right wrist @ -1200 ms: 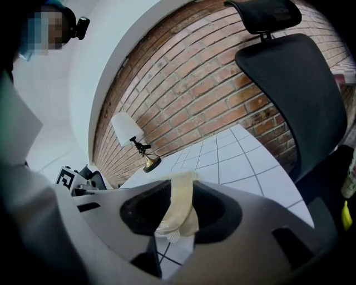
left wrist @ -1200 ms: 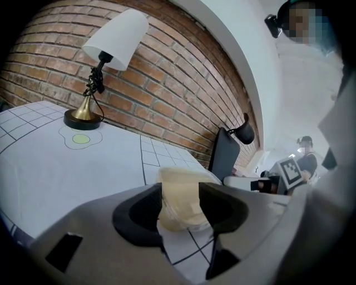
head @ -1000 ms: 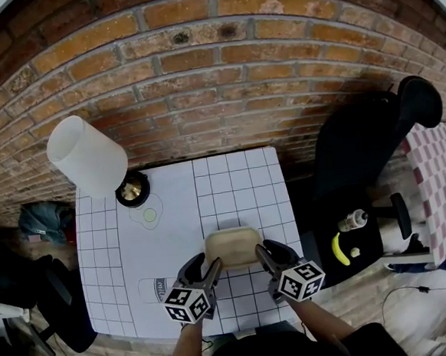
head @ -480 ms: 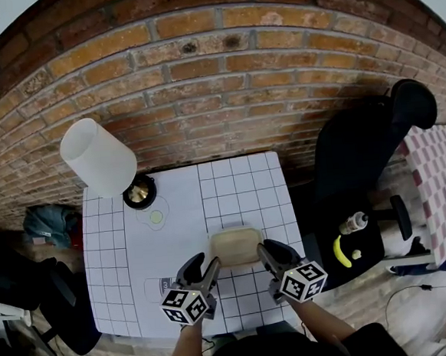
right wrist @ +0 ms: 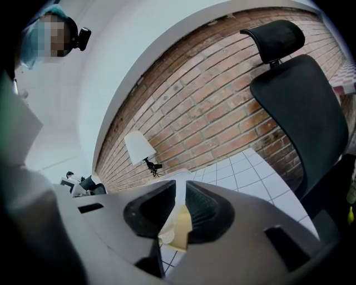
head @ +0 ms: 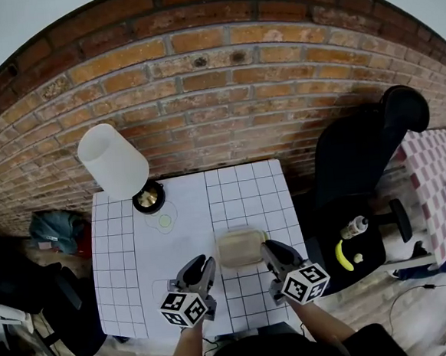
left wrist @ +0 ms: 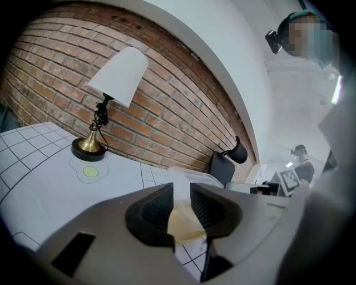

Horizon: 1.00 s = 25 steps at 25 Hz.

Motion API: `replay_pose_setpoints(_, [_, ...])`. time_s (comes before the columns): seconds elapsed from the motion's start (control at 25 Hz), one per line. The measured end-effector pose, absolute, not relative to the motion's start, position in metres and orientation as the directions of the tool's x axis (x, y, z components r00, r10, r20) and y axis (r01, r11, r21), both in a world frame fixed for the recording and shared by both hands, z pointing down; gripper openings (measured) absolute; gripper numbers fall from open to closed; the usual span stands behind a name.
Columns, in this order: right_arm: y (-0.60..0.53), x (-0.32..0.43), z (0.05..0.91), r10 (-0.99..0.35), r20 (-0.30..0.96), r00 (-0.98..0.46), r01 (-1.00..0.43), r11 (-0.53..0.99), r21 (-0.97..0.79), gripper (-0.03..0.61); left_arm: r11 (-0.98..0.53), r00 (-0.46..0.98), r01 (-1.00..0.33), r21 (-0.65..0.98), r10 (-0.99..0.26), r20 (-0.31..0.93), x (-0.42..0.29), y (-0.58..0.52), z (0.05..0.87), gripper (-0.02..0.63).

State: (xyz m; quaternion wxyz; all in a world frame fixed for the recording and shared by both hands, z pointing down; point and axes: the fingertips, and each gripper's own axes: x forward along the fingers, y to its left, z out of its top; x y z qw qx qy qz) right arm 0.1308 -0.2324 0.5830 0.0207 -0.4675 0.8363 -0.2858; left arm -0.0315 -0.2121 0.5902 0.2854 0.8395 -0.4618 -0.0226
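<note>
Beige, half-clear plastic container (head: 242, 246) is gripped from both sides, so I'd call the grab done. My left gripper (head: 201, 266) is squeezed down narrow on the rim at its left edge, and the right gripper (head: 271, 249) is doing the same on the right edge. It's over the near-middle of the gridded table (head: 121, 250), probably held just off it, and it hasn't been put down anywhere yet. Both grippers reach forward side by side, marker cubes toward me, jaws aimed at the lamp (head: 114, 160) and brick wall (head: 224, 96).
</note>
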Motion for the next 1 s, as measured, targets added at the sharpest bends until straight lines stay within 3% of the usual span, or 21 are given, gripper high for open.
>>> replay_pose_setpoints(0.4, [-0.226, 0.119, 0.554, -0.814, 0.177, -0.554, -0.769, 0.418, -0.484, 0.039, -0.430, 0.565, -0.756, 0.494, -0.809, 0.162, -0.049, -0.206, 0.557, 0.056])
replay_pose_setpoints(1.0, [-0.210, 0.087, 0.505, -0.821, 0.076, -0.566, -0.746, 0.472, -0.469, 0.026, -0.458, 0.547, -0.759, 0.463, -0.834, 0.071, -0.085, -0.187, 0.508, 0.041])
